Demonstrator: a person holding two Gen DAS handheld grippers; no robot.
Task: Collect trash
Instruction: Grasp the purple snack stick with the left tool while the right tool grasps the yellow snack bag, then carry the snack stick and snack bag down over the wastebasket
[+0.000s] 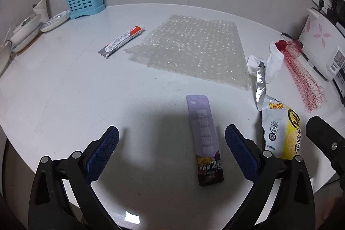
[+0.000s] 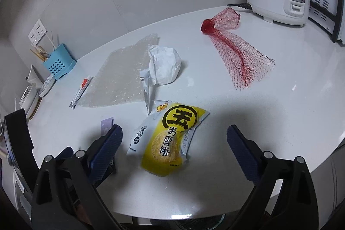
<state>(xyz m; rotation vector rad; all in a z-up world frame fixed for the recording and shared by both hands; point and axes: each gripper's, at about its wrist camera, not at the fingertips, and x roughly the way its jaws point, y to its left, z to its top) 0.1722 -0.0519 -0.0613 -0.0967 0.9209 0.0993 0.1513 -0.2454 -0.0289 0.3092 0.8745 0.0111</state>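
Trash scattered on a white table (image 1: 64, 83), both grippers spread wide and holding nothing.

Left gripper (image 1: 172, 139) hangs over a purple sachet (image 1: 204, 139) lying flat between its fingers; right gripper (image 2: 174, 139) frames a yellow snack wrapper (image 2: 168, 139). Bubble wrap (image 1: 194, 51), a crumpled tissue (image 2: 165, 67), a red mesh net (image 2: 237, 53) and a tube (image 1: 123, 39) lie farther back.

So my white countertop (image 1: 64, 83) has a purple sachet (image 1: 203, 139) at bottom centre, a yellow snack wrapper (image 2: 170, 139), bubble wrap (image 1: 194, 51) mid-frame, a tube (image 1: 121, 40) left of it, crumpled tissue (image 2: 165, 67), red netting (image 2: 239, 53), and a blue utensil caddy (image 1: 84, 1) upper left.
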